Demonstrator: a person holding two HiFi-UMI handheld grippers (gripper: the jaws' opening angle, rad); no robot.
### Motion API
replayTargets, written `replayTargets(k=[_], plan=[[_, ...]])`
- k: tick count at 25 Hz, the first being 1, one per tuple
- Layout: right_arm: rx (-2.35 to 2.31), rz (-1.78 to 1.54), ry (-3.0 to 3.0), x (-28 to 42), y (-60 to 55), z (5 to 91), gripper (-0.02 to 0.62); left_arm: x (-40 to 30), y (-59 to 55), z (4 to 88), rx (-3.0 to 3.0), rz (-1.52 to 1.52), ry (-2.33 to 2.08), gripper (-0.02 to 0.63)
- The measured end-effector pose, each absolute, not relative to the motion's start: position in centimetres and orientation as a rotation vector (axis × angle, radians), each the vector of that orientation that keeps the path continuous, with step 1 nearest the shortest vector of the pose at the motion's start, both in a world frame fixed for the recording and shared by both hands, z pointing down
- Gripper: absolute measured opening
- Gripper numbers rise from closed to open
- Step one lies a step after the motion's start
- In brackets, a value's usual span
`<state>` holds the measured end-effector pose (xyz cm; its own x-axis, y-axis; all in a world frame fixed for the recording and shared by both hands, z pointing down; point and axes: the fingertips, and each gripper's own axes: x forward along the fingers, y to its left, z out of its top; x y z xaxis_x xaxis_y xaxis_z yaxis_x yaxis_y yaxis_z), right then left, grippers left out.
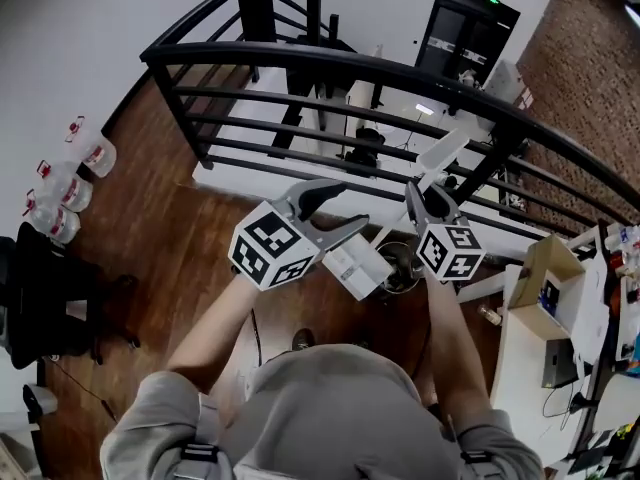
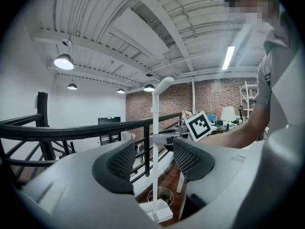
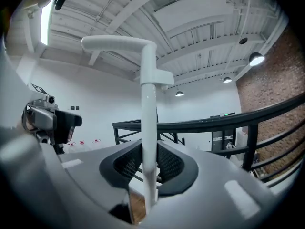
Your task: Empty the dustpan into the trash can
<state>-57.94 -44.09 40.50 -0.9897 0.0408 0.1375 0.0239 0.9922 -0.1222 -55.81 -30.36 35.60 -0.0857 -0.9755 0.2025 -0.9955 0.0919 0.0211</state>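
My right tongs [image 3: 148, 160] are clamped on the white long-handled plastic dustpan [image 1: 355, 265]. Both dark ribbed pads press the straight white handle [image 3: 148, 113] low on its run. The handle stands upright past them to a bent grip at the top. In the head view that grip end shows pale against the black metal railing [image 1: 350, 63], above the right tongs' marker cube [image 1: 450, 250].

My left tongs [image 1: 355, 206] hold nothing, their jaws standing wide apart. Looking along them, I see the handle in the gap between the two pads, but it stands farther off, clear of both. The other tongs' marker cube is just to its right.

The dustpan's flat white pan hangs at the bottom of the handle, low in front of me, between my two tongs in the head view. The small round trash can [image 1: 402, 268], dark inside with a pale rim, stands on the brown wooden floor [image 1: 150, 228] just beside the pan. It is on the pan's right in the head view and just behind it in the left gripper view. Whether the pan touches the can's rim or the floor I can't tell from these angles; it may be clear of both. The railing runs past just beyond the can.
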Motion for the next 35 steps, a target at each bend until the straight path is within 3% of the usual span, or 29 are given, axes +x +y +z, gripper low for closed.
replayTargets(k=[11, 19, 27, 35], plan=[[-0.348, 0.091, -2.934, -63.2, -30.8, 43.1, 0.083, -57.2, -24.5, 26.7, 1.884, 0.112, -2.454, 0.255], [-0.576, -0.003, -2.863, -64.4, -22.8, 46.2, 0.083, -59.5, -22.2, 29.6, 1.606, 0.213, -2.519, 0.255], [-0.769, -0.103, -2.752, -64.1, -17.6, 50.3, 0.084, -61.1, -17.3, 34.4, 1.288, 0.293, -2.551, 0.129], [-0.872, -0.127, -2.597, -62.8, -16.0, 54.0, 0.118, -62.2, -15.7, 37.7, 1.153, 0.194, -2.572, 0.137]])
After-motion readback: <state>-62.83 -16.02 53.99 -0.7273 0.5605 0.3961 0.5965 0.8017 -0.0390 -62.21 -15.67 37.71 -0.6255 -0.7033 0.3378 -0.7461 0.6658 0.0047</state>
